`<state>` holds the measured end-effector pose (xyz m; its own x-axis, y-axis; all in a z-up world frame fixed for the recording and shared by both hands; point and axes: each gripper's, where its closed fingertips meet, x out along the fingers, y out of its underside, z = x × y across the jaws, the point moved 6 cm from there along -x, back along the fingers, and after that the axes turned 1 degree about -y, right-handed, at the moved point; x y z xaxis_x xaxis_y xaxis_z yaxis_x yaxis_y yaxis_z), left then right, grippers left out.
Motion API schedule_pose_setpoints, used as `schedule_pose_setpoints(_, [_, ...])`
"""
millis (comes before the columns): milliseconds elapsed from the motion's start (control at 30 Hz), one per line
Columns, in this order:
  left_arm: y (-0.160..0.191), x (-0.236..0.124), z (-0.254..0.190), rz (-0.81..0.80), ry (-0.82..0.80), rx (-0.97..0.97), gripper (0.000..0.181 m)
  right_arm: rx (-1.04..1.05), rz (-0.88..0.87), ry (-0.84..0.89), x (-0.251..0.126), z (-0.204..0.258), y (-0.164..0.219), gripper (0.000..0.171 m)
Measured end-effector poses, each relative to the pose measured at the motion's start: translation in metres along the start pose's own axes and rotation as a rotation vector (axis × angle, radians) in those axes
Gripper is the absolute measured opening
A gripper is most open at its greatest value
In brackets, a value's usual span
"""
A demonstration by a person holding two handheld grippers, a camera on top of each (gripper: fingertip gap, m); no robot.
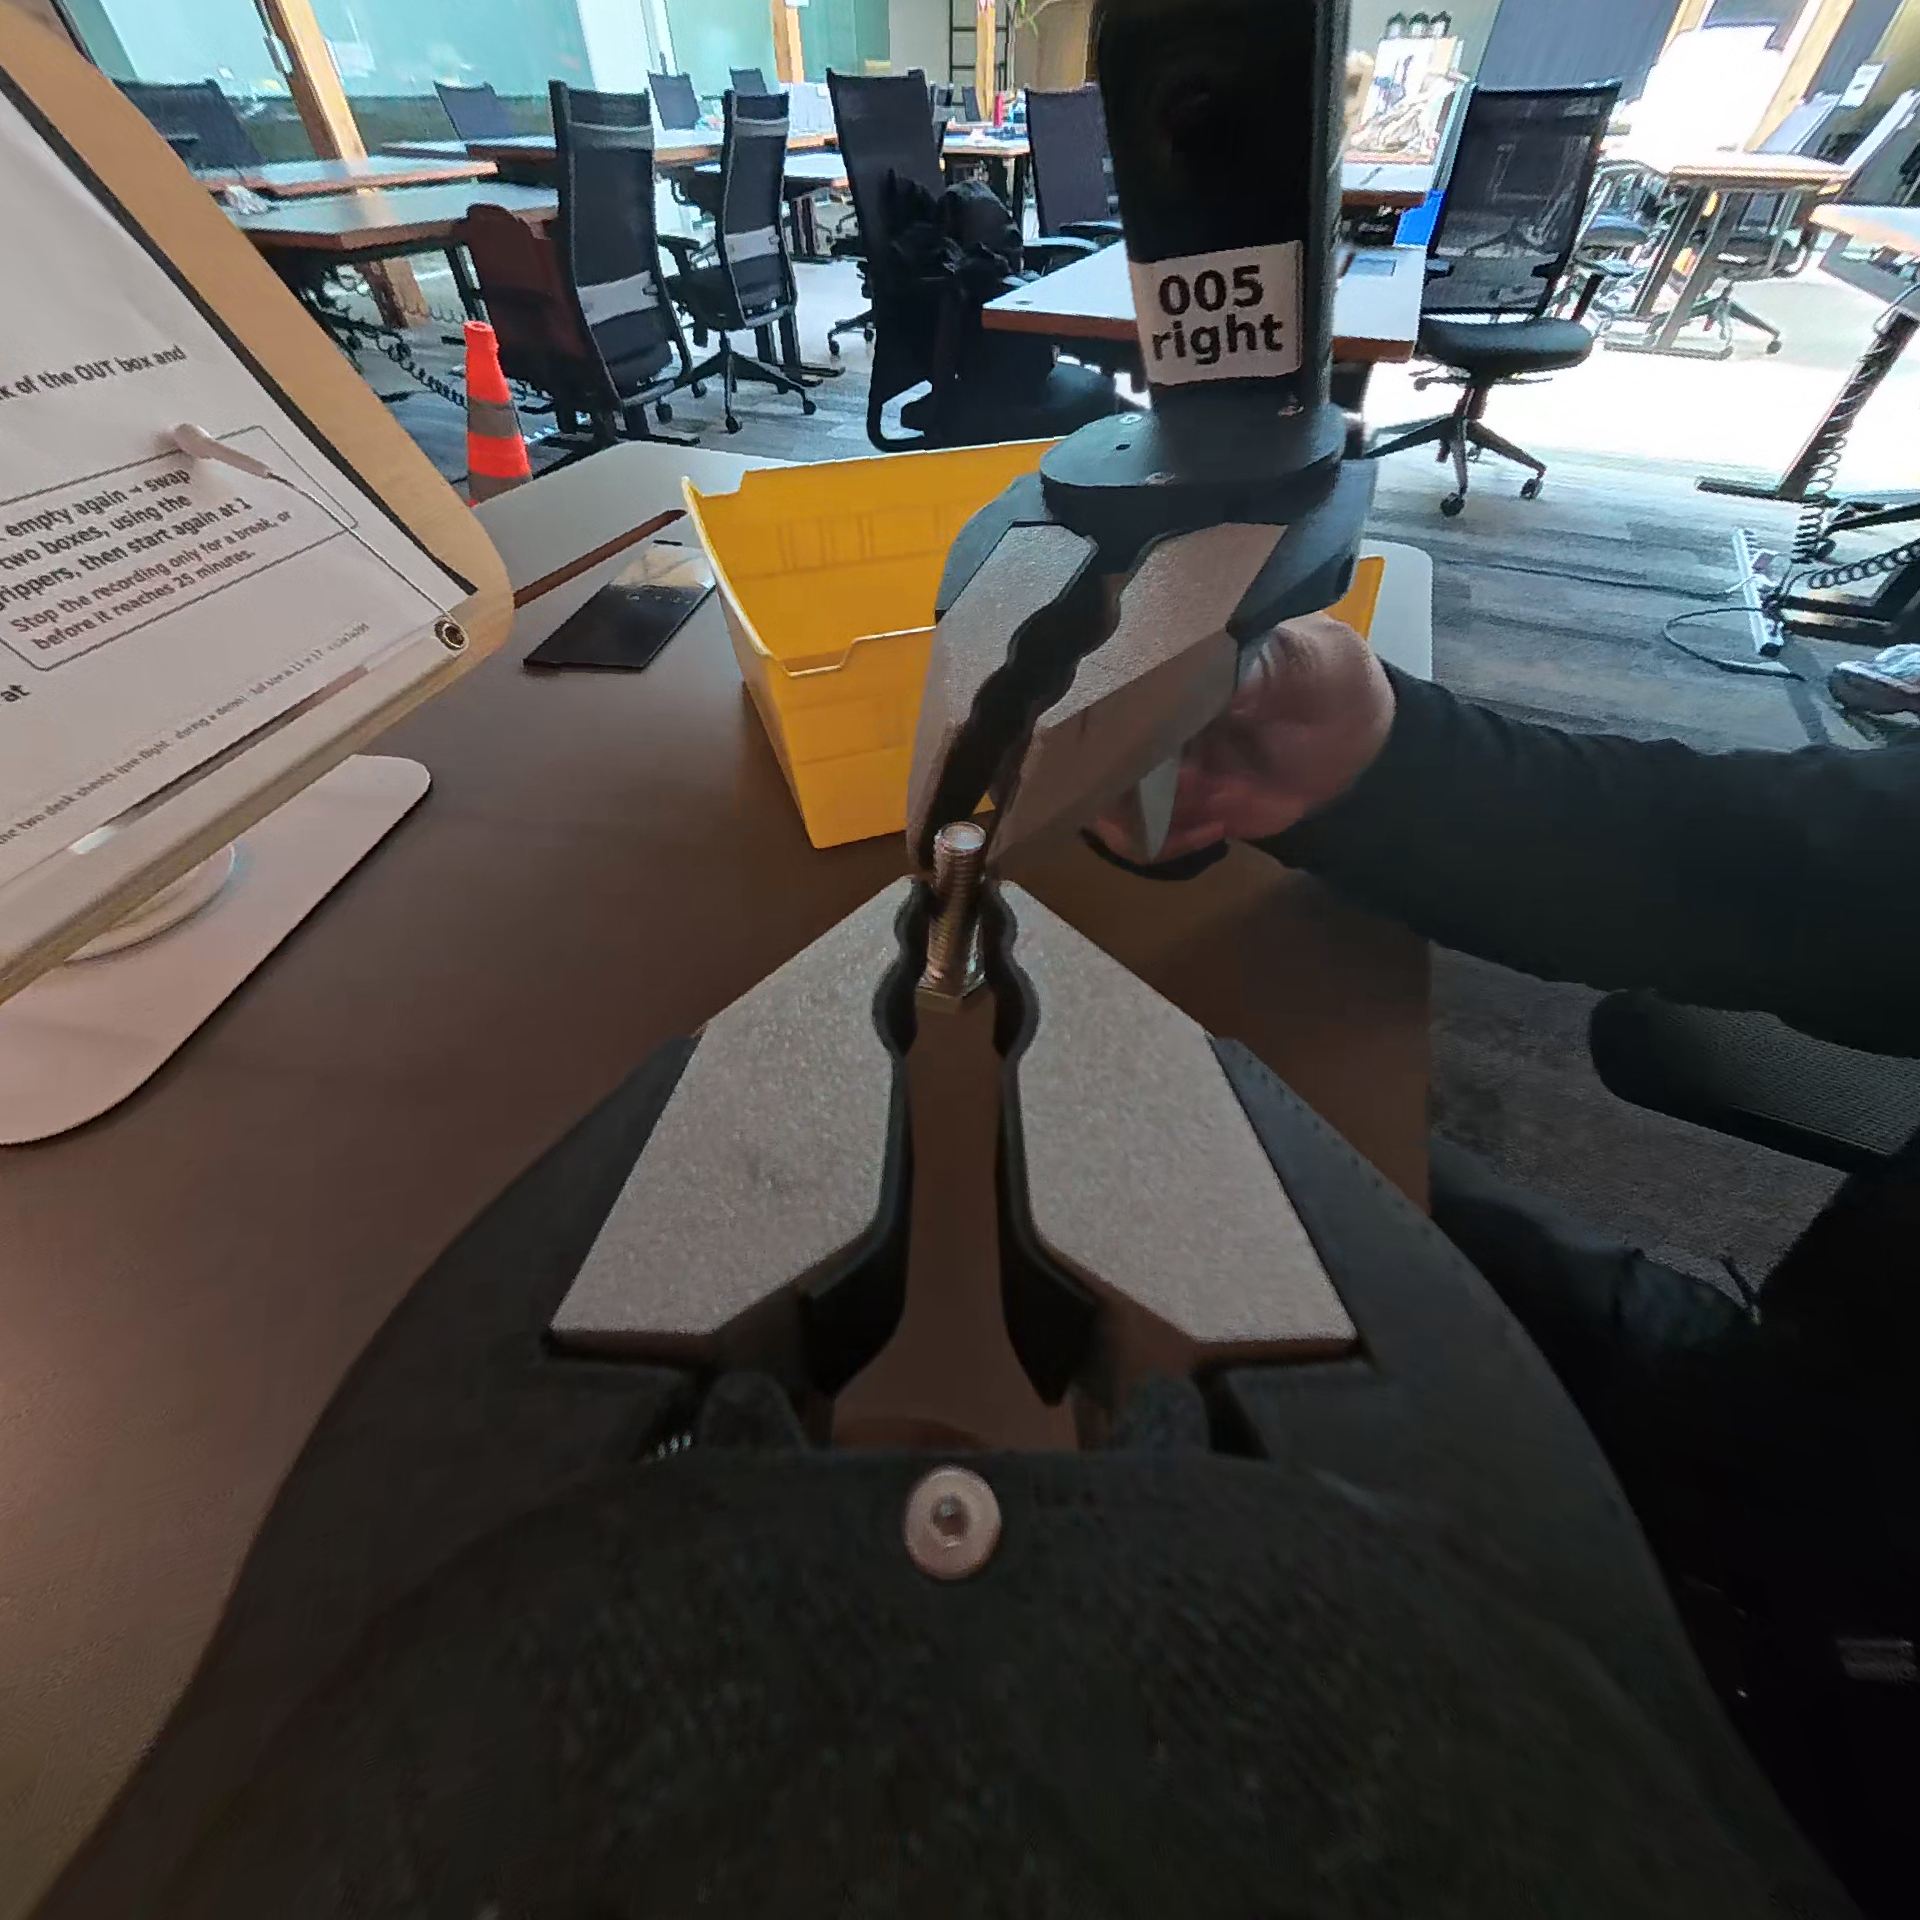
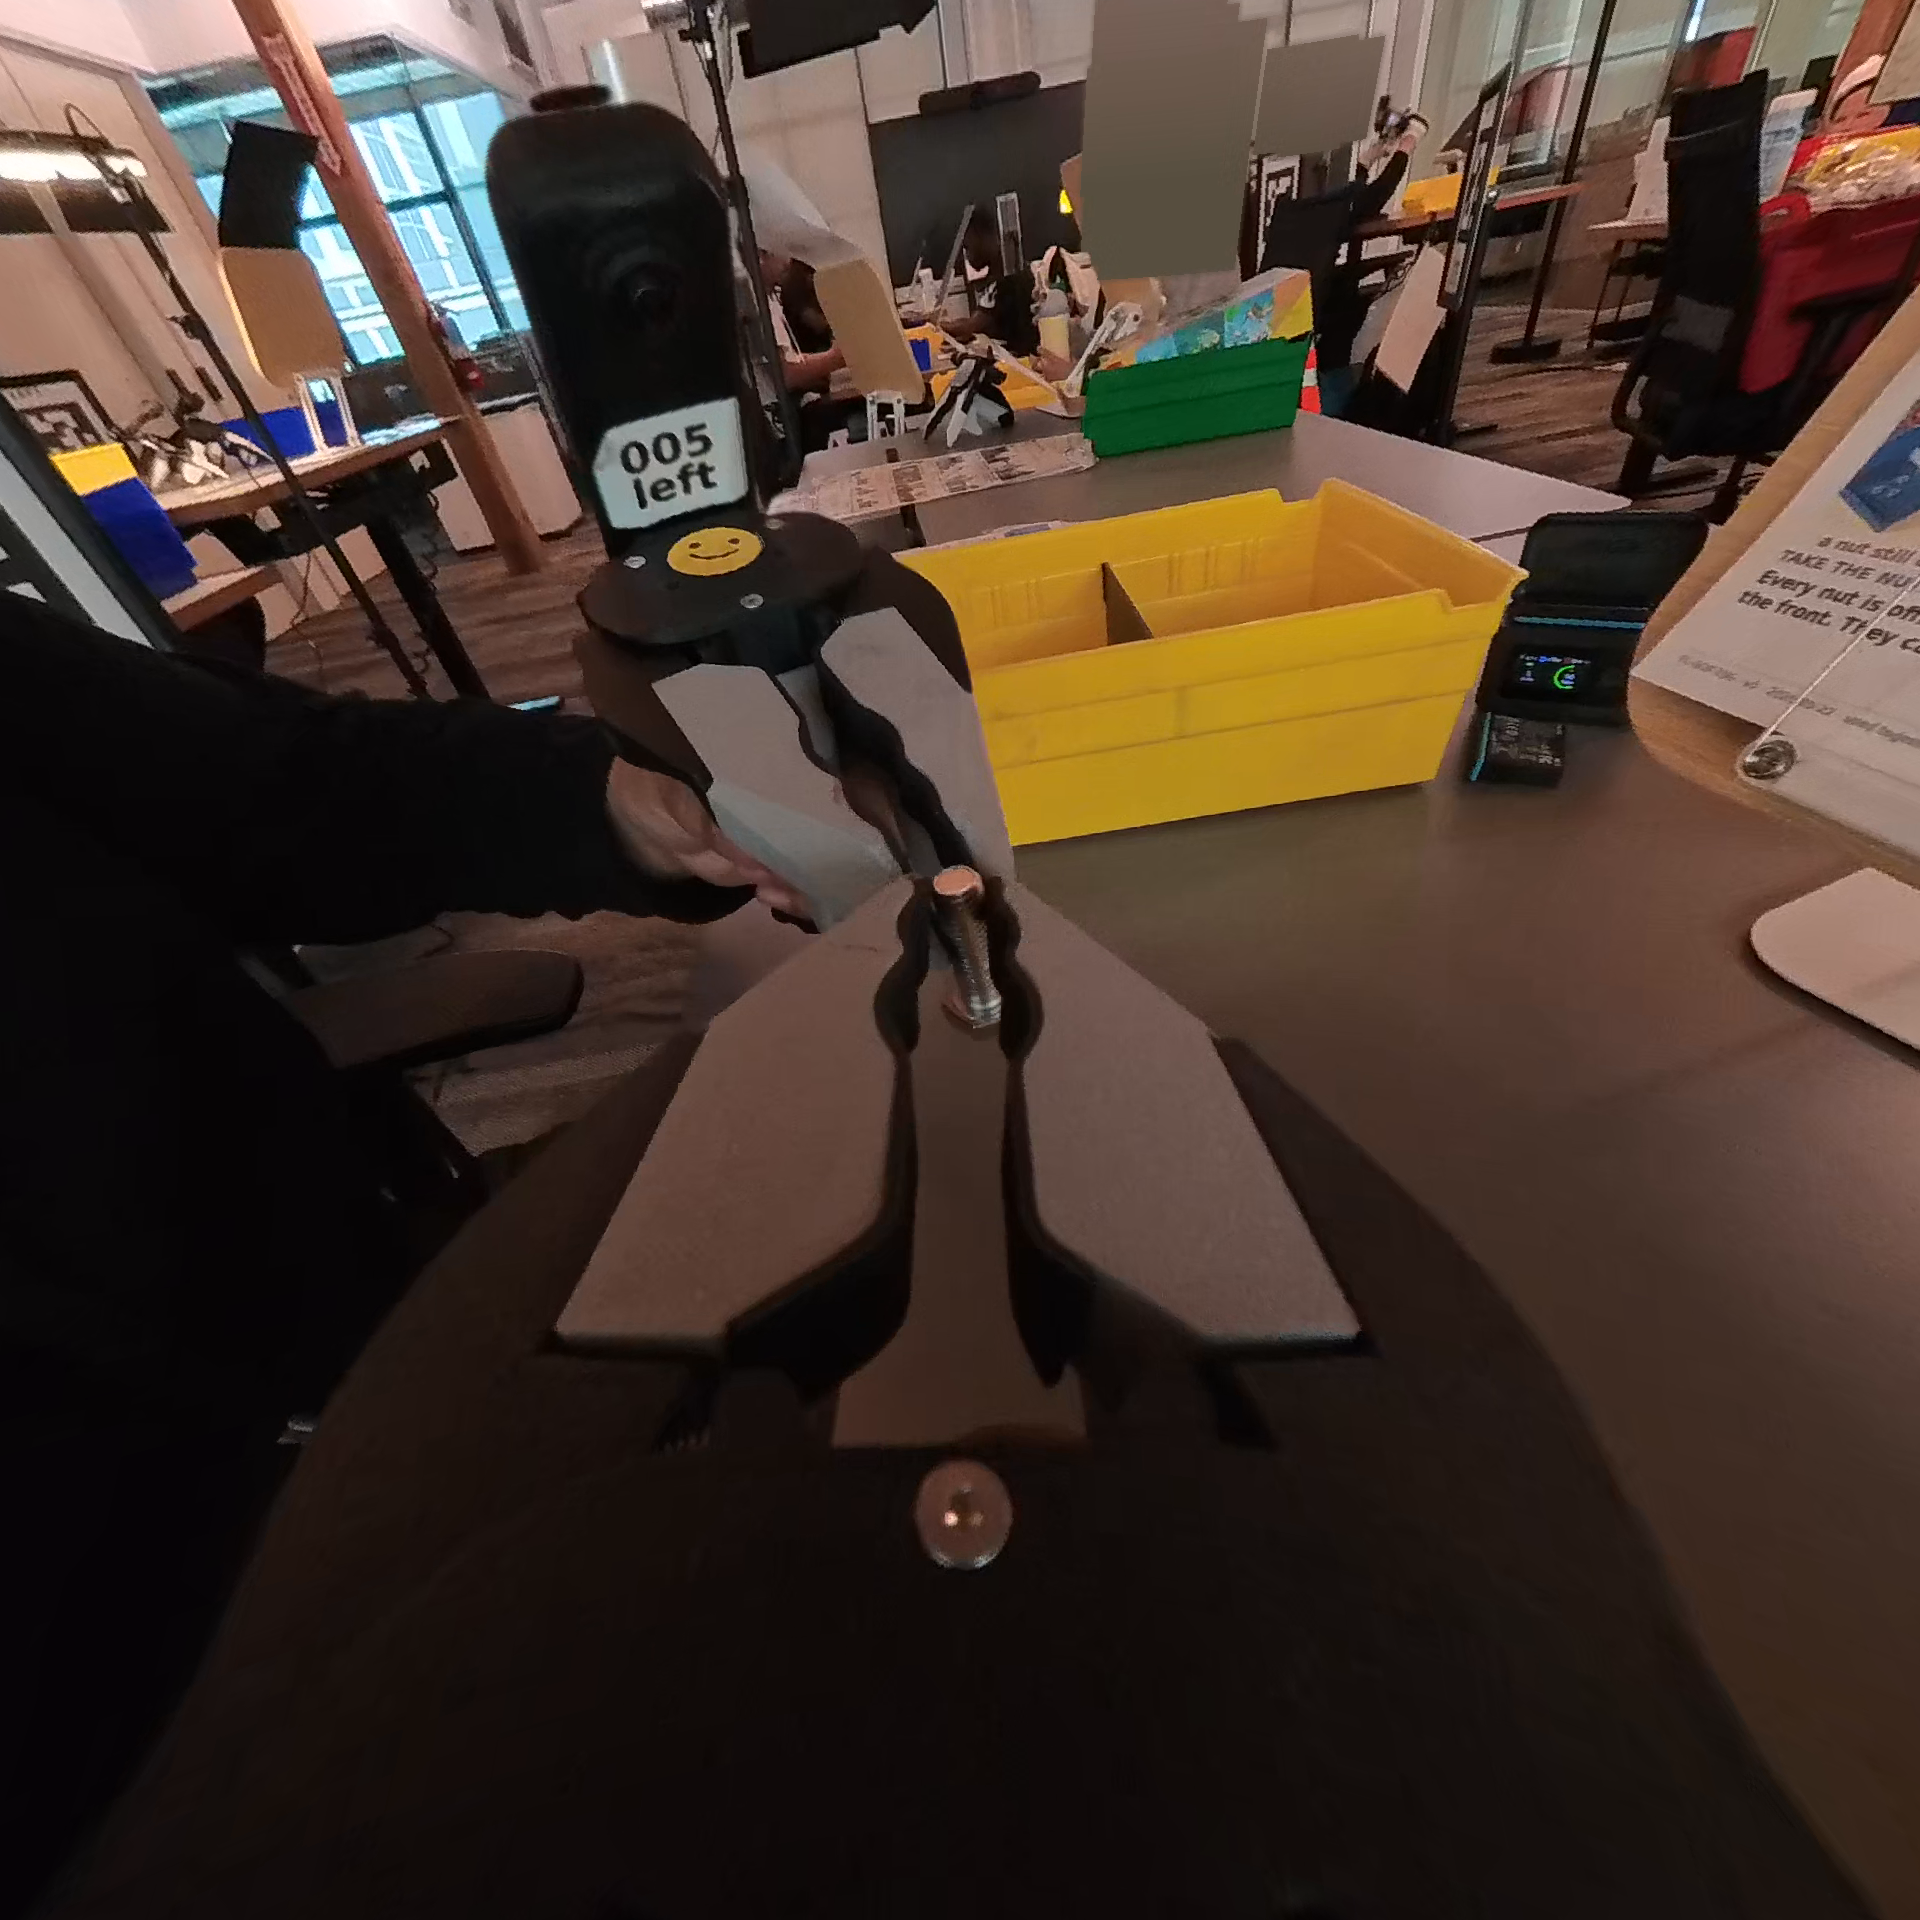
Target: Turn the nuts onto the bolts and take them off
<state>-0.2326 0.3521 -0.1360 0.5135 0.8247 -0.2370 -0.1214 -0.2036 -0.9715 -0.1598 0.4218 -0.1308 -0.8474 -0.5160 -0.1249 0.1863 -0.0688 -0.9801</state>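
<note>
A silver threaded bolt [image 1: 951,925] stands roughly upright above the brown table [image 1: 499,1018], with a hex piece at its lower end; I cannot tell whether that is the head or a nut. My left gripper [image 1: 954,894] is closed around the shaft at its tips. My right gripper [image 1: 961,831] comes down from above and closes on the bolt's top end. In the right wrist view the same bolt [image 2: 966,956] sits between the tips of the right gripper [image 2: 958,904]. The left gripper [image 2: 920,862] meets it from the upper left.
A yellow bin [image 2: 1226,717] with a cardboard divider stands just behind the grippers; it also shows in the left wrist view [image 1: 831,644]. An instruction sheet on a white stand [image 1: 156,582] is on one side, a small black device [image 2: 1569,644] beside it. A person's hand [image 1: 1278,727] holds each gripper. My two grippers' fingertips are within a few centimetres of each other.
</note>
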Motion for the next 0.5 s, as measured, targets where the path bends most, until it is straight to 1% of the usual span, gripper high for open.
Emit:
schedule_pose_setpoints(100, [0.005,0.004,0.006,0.016,-0.014,-0.025,0.008,0.018,0.014,0.03,0.002,-0.006,0.004,0.007])
schedule_pose_setpoints(167, [0.013,0.008,0.013,0.052,-0.044,-0.078,0.008,0.035,0.039,0.079,0.005,-0.014,0.011,0.007])
schedule_pose_setpoints(233, [0.021,0.006,0.018,0.078,-0.066,-0.116,0.016,0.048,0.091,0.149,0.009,-0.024,0.022,0.007])
schedule_pose_setpoints(300, [0.024,-0.005,0.02,0.098,-0.101,-0.125,0.025,0.053,0.176,0.224,0.011,-0.037,0.037,0.007])
schedule_pose_setpoints(367, [0.02,-0.03,0.021,0.145,-0.138,-0.118,0.036,0.062,0.27,0.263,0.013,-0.047,0.055,0.007])
schedule_pose_setpoints(433, [0.008,-0.07,0.03,0.209,-0.22,-0.044,0.032,0.056,0.352,0.291,0.014,-0.054,0.071,0.007])
schedule_pose_setpoints(500, [-0.002,-0.12,0.055,0.341,-0.35,0.005,0.03,0.056,0.41,0.302,0.013,-0.059,0.083,0.007])
